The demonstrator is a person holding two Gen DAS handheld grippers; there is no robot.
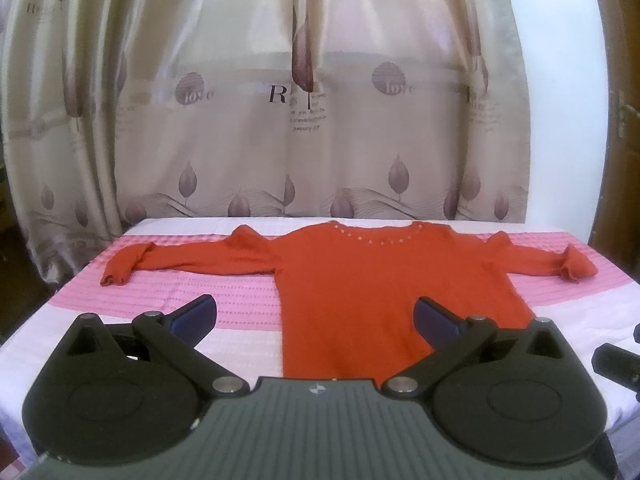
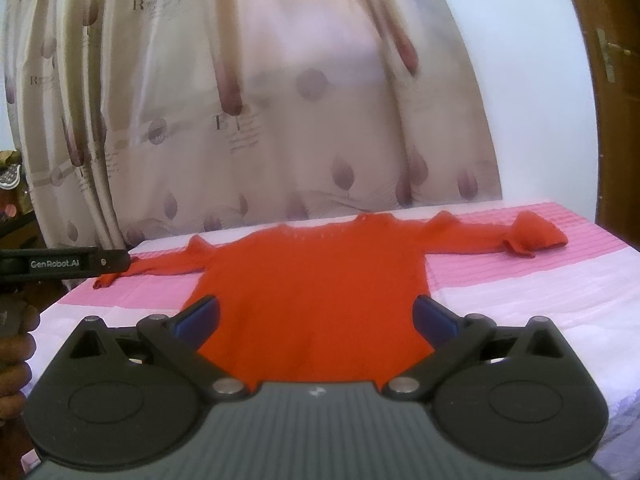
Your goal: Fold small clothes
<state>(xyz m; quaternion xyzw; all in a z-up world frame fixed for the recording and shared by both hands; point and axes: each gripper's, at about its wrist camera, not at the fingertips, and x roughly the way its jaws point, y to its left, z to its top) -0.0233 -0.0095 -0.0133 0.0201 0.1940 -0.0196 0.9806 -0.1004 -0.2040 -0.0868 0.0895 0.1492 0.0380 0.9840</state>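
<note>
A small red knitted long-sleeved sweater [image 2: 316, 280] lies flat, front up, on a bed cover of pink and white woven stripes [image 2: 540, 280], its neckline toward the far edge and both sleeves stretched out sideways. The cuff of the sleeve at the picture's right is bunched and turned back on itself. The right gripper [image 2: 316, 316], black with blue pads, hangs above the sweater's near hem with its jaws spread wide and nothing between them. At the picture's left edge the black body of the left gripper [image 2: 64, 264], lettered "GenRobot.AI", shows side-on, with a hand [image 2: 16, 352] below it. A beige satin curtain printed with mauve leaves [image 2: 260, 100] hangs behind the bed.
</note>
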